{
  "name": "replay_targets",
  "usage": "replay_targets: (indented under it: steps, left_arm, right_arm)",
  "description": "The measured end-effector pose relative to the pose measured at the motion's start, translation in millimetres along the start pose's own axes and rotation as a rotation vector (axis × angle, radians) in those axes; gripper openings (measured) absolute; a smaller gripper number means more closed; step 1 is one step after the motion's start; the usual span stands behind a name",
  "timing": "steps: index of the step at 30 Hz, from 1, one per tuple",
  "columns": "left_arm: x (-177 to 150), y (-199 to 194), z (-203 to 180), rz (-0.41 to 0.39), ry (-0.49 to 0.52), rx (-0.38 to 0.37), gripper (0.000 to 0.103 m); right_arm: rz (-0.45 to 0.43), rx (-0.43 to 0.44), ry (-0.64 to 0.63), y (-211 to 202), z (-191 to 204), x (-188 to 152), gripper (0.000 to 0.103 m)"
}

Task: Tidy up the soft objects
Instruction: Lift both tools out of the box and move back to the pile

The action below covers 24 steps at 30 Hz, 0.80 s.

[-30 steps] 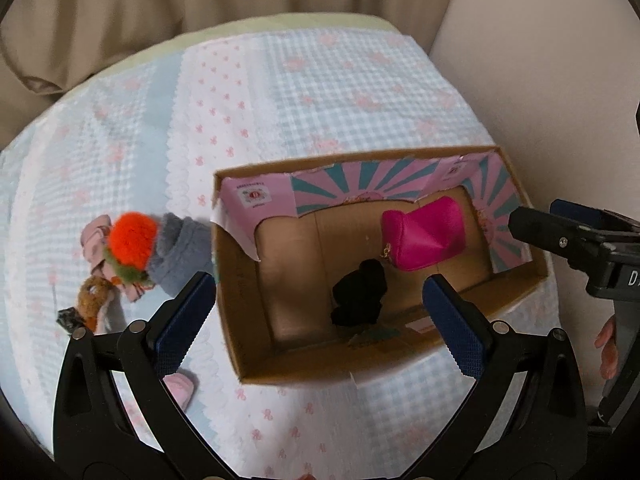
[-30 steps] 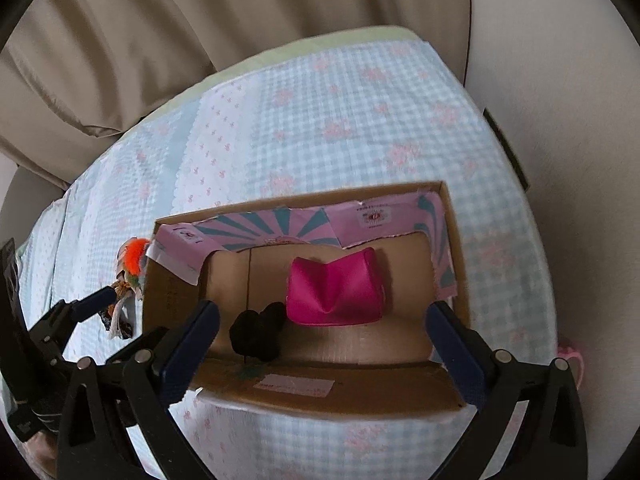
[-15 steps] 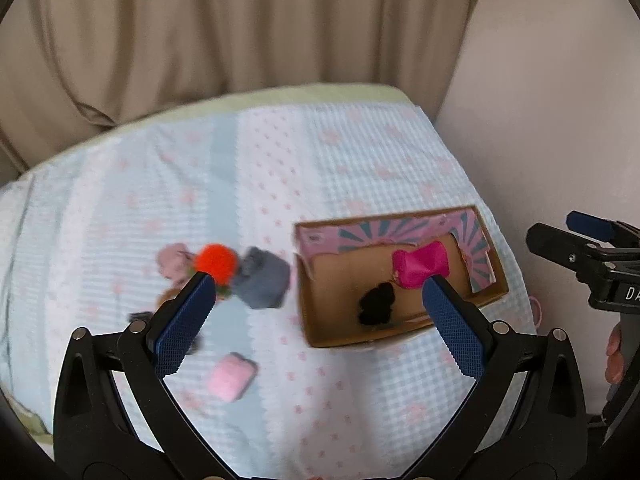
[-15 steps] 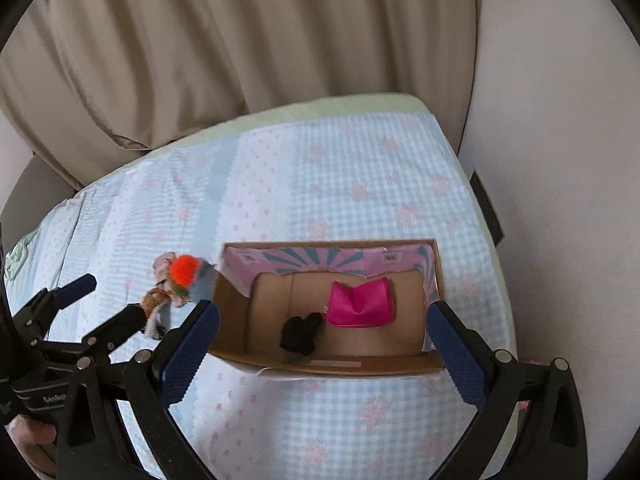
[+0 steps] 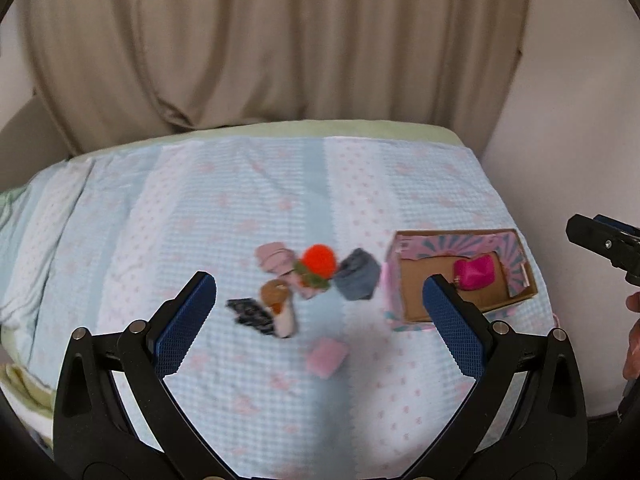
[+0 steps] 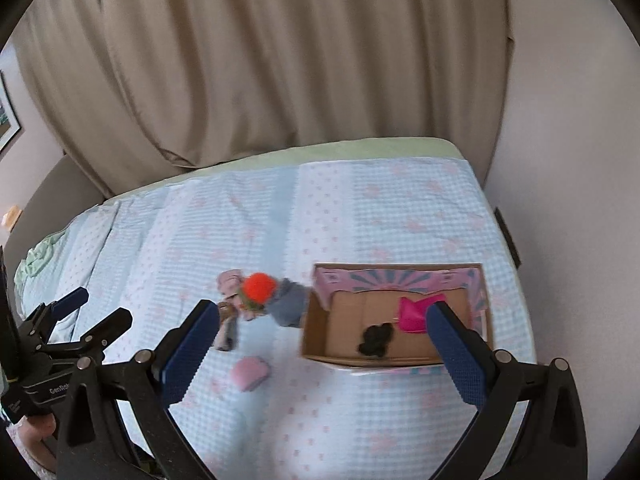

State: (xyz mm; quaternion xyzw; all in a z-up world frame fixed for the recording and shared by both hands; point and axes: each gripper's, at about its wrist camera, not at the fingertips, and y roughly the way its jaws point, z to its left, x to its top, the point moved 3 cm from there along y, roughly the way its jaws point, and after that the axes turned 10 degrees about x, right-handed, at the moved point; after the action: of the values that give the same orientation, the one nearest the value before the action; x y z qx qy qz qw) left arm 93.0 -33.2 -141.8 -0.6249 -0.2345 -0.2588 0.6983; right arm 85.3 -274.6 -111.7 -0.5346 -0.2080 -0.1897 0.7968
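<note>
A bed (image 6: 360,208) with a pale blue and pink checked cover sits against beige curtains (image 6: 260,60). A plain cream wall (image 6: 568,140) stands alongside it.

We see a bed (image 6: 360,208) covered by a light blue and white checked blanket (image 5: 224,216) with pink prints, green sheet edge at the far side. Lying on it: an open cardboard box (image 6: 320,332) toward the right, a grey soft item (image 6: 290,302) just beside its left wall, an orange pompom (image 6: 260,286) touching a pale pink soft item (image 6: 230,282), a brownish plush (image 5: 276,298), a dark patterned piece (image 5: 250,314) next to it. A pink soft pad (image 6: 250,372) lies apart, nearer us. Views are blurry.
</note>
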Motion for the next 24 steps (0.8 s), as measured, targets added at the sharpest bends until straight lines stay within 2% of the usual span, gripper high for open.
replay_targets:
  steps: [5, 10, 17, 24]
  left_arm:
    - [-6.1, 3.7, 54.1, 0.007, -0.031, 0.024, 0.103]
    - [-13.0, 20.7, 85.6, 0.037, -0.048, 0.002, 0.103]
    - [-21.3, 63.2, 105.3, 0.091, -0.015, -0.052, 0.103]
    - [-25.9, 128.8, 97.6, 0.162, 0.019, -0.091, 0.103]
  right_arm:
    - [-0.006, 0.024, -0.031, 14.0, 43.8, -2.6, 0.103]
    - [-0.002, 0.036, -0.049, 33.5, 77.9, -2.6, 0.103]
    - [0.015, 0.043, -0.006, 74.7, 106.7, -10.9, 0.103]
    - [0.135, 0.048, -0.158, 148.2, 119.1, -11.4, 0.103]
